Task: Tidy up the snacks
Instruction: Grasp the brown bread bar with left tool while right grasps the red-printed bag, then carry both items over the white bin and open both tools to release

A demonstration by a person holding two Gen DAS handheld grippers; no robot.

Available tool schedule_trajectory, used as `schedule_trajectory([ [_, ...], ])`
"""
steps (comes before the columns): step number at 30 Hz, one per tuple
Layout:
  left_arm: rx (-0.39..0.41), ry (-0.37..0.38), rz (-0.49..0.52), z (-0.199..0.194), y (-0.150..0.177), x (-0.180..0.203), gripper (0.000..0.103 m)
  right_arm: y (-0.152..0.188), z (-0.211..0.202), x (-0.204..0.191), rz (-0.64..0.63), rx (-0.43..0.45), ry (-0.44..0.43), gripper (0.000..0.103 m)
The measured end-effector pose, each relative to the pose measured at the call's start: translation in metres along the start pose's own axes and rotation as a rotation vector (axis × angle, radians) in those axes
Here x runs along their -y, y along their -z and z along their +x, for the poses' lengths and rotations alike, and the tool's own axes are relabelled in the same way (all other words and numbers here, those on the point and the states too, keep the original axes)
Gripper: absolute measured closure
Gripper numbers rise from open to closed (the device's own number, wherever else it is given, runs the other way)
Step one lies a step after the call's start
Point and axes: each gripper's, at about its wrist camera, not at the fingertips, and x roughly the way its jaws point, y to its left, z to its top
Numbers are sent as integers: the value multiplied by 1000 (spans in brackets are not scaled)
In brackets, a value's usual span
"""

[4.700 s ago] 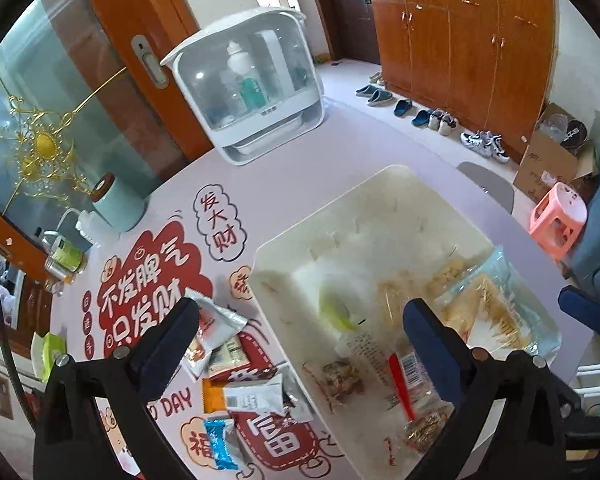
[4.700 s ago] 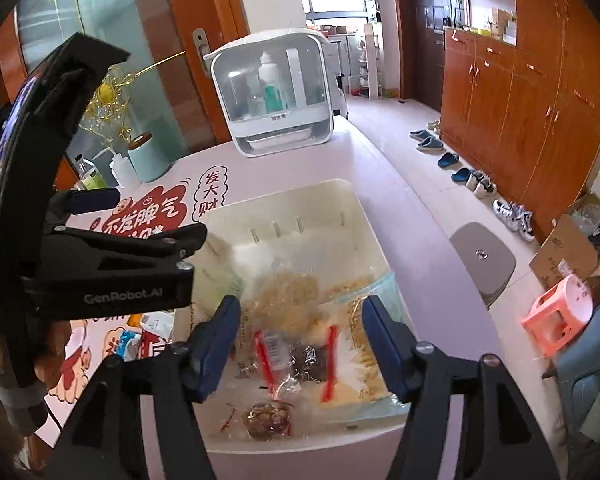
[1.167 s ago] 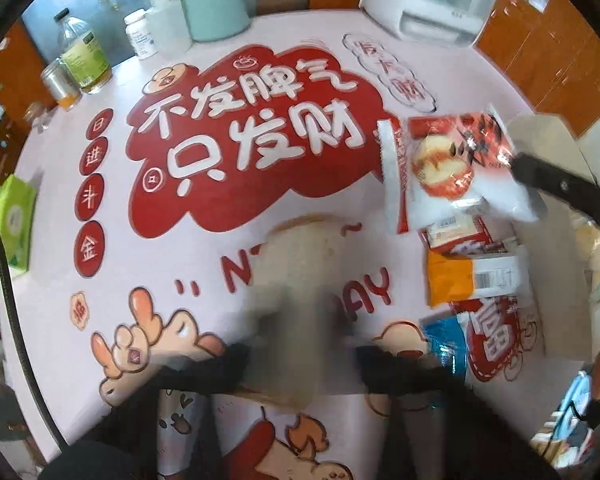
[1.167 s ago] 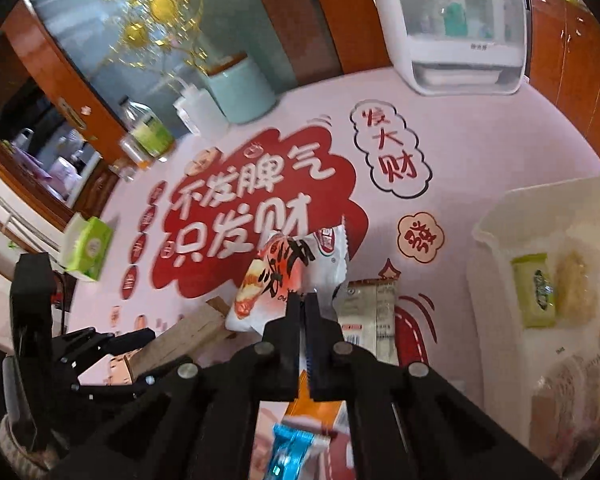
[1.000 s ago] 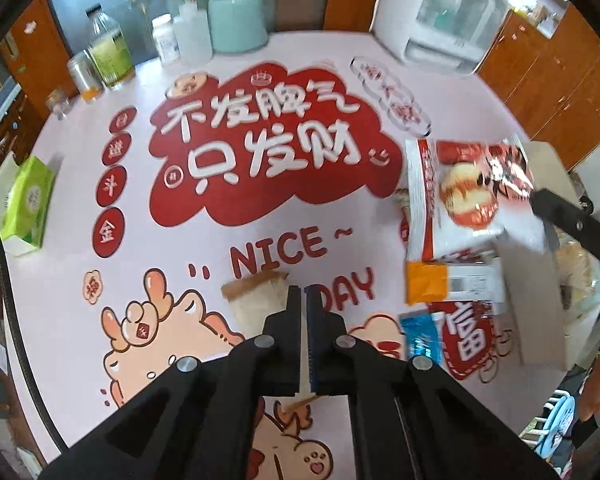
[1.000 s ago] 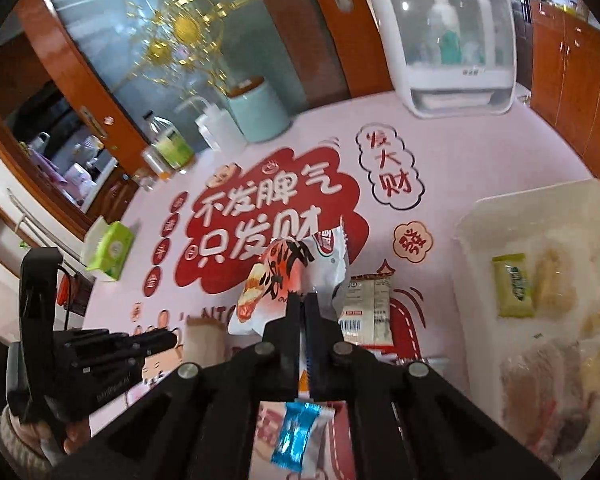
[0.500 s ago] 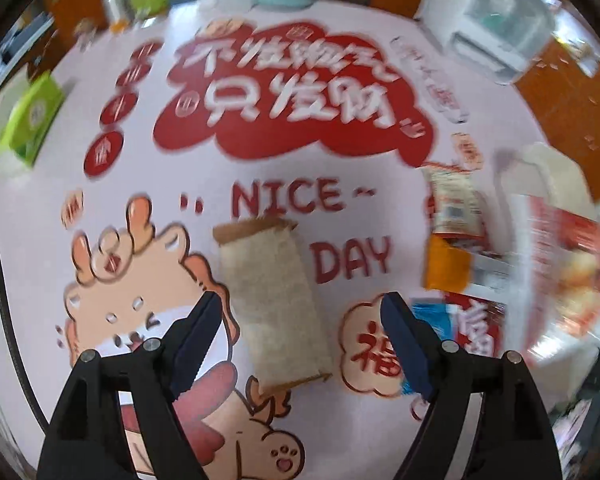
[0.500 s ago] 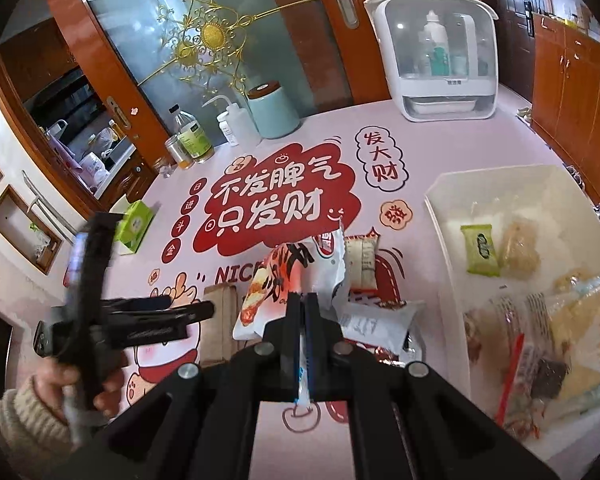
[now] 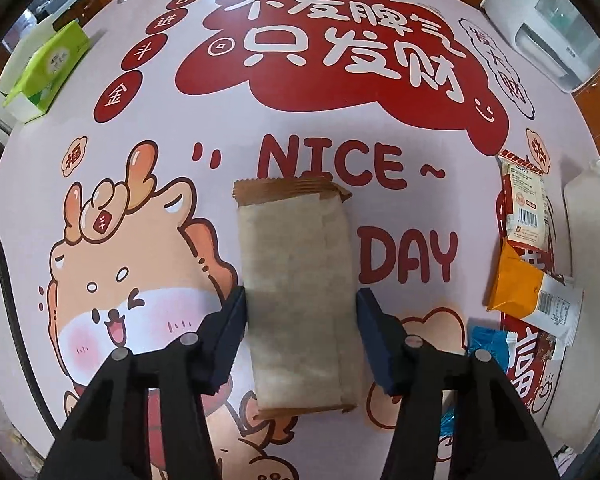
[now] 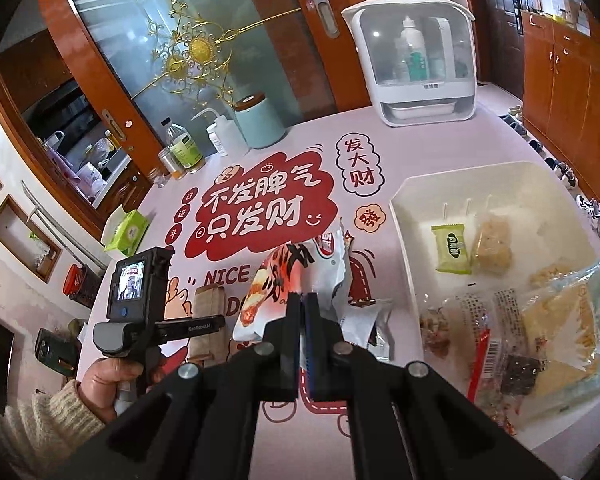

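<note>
A long brown snack packet (image 9: 296, 296) lies flat on the printed tablecloth. My left gripper (image 9: 300, 328) is open, with one finger on each side of the packet, close to its edges. The same packet (image 10: 209, 300) shows small in the right wrist view, beside the left gripper body (image 10: 148, 312). My right gripper (image 10: 303, 300) is shut on the edge of a red and white snack bag (image 10: 296, 276) and holds it above the table, left of the white bin (image 10: 420, 184), which holds several snacks.
Loose packets lie at the right: a red and white one (image 9: 526, 204), an orange and white one (image 9: 534, 292), a blue one (image 9: 488, 340). A green tissue box (image 9: 46, 68), bottles (image 10: 184, 148), a teal canister (image 10: 258, 122) and a white cabinet (image 10: 420, 64) stand at the table's far side.
My left gripper opened and dropped down over the brown packet, fingers now straddling it. My right gripper lifted the red and white bag and pulled back toward the white bin.
</note>
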Motion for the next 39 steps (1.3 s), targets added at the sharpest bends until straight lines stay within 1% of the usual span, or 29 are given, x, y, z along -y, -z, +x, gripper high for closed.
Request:
schedule_trajectory([
  [3, 21, -19, 13, -8, 7, 3, 51, 0, -1, 4, 4, -2, -4, 101],
  [5, 47, -13, 24, -22, 11, 8, 51, -1, -3, 7, 3, 1, -7, 101],
  [8, 102, 6, 56, -59, 18, 21, 51, -5, -10, 11, -1, 14, -14, 101],
  [11, 166, 58, 105, -101, 20, 43, 51, -8, -21, 16, -4, 38, -18, 101],
  [14, 248, 108, 182, -147, 21, 74, 51, -12, -39, 22, -4, 81, -14, 101],
  [18, 375, 173, 319, -205, 23, 133, 50, -17, -68, 34, -4, 150, 7, 101],
  [20, 419, 201, 381, -226, 27, 163, 50, -19, -85, 42, -2, 191, 26, 101],
  [22, 442, 233, 428, -242, 27, 190, 50, -19, -98, 50, 7, 222, 41, 101],
  [24, 464, 256, 474, -253, 31, 217, 50, -20, -111, 60, 15, 253, 67, 101],
  [26, 483, 261, 521, -258, 35, 245, 50, -21, -123, 72, 16, 278, 104, 101],
  [30, 469, 270, 565, -254, 40, 288, 50, -25, -133, 94, 22, 295, 175, 101],
  [33, 467, 240, 589, -246, 43, 312, 49, -27, -131, 111, 32, 281, 200, 100],
  [34, 468, 227, 597, -242, 44, 317, 44, -27, -129, 116, 37, 272, 203, 98],
  [35, 463, 212, 616, -238, 46, 324, 37, -27, -124, 123, 45, 257, 197, 97],
  [36, 453, 198, 632, -234, 48, 328, 20, -27, -119, 131, 65, 235, 190, 96],
  [37, 452, 187, 637, -231, 51, 330, 12, -26, -115, 136, 79, 215, 187, 88],
  [38, 463, 164, 639, -229, 55, 332, 12, -24, -110, 143, 96, 187, 187, 82],
  [39, 466, 151, 646, -226, 57, 332, 12, -20, -106, 148, 109, 169, 195, 70],
])
